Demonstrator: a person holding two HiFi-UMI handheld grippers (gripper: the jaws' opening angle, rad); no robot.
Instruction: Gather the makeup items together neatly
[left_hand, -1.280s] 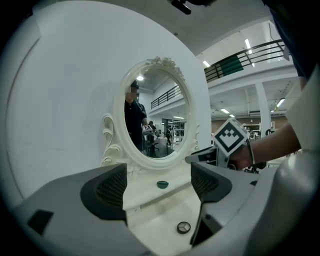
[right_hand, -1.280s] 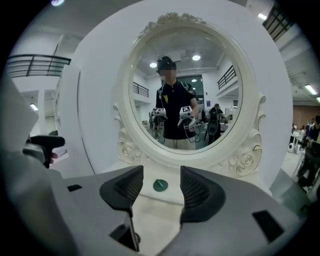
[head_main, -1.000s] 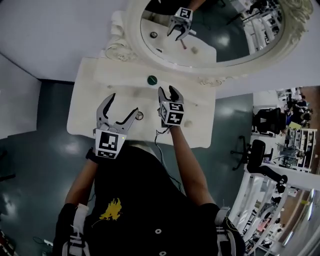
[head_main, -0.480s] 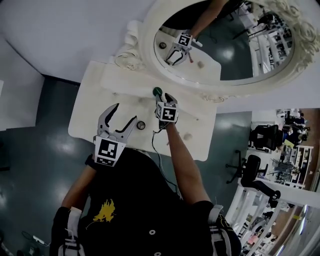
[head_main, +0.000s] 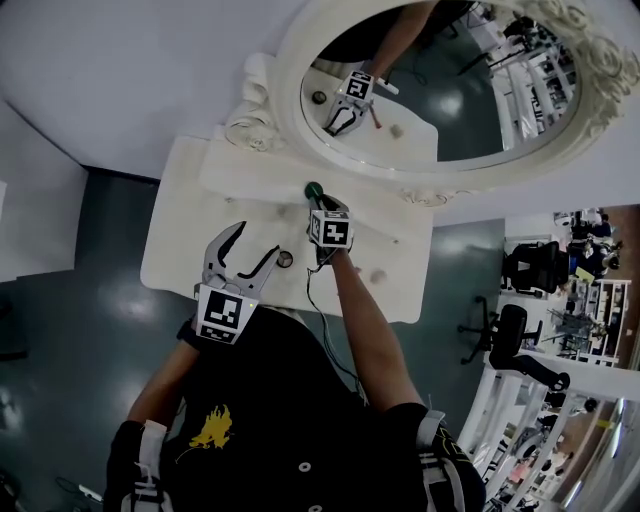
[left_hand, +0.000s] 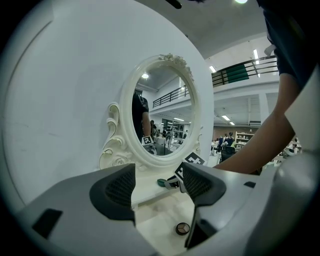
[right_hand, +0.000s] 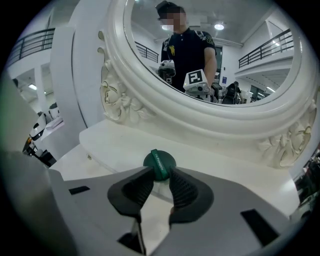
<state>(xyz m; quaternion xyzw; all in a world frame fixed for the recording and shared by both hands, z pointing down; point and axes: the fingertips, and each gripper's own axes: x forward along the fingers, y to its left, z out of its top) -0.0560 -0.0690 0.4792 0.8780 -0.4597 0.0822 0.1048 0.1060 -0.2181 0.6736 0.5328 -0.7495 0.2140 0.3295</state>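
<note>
Right claw (right_hand: 162, 173), just closing, seemingly pinches the green compact (right_hand: 159, 162); left claw (left_hand: 159, 186), narrowing, holds nothing; round pot (head_main: 285, 259) lies apart, ungathered.

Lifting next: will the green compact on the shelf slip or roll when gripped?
Green compact looks rigid, probably light. Right gripper, whose jaws have just been closing, pinches only its narrow rim, so it may pivot or slip. Round: dropped on edge, it could roll.
</note>
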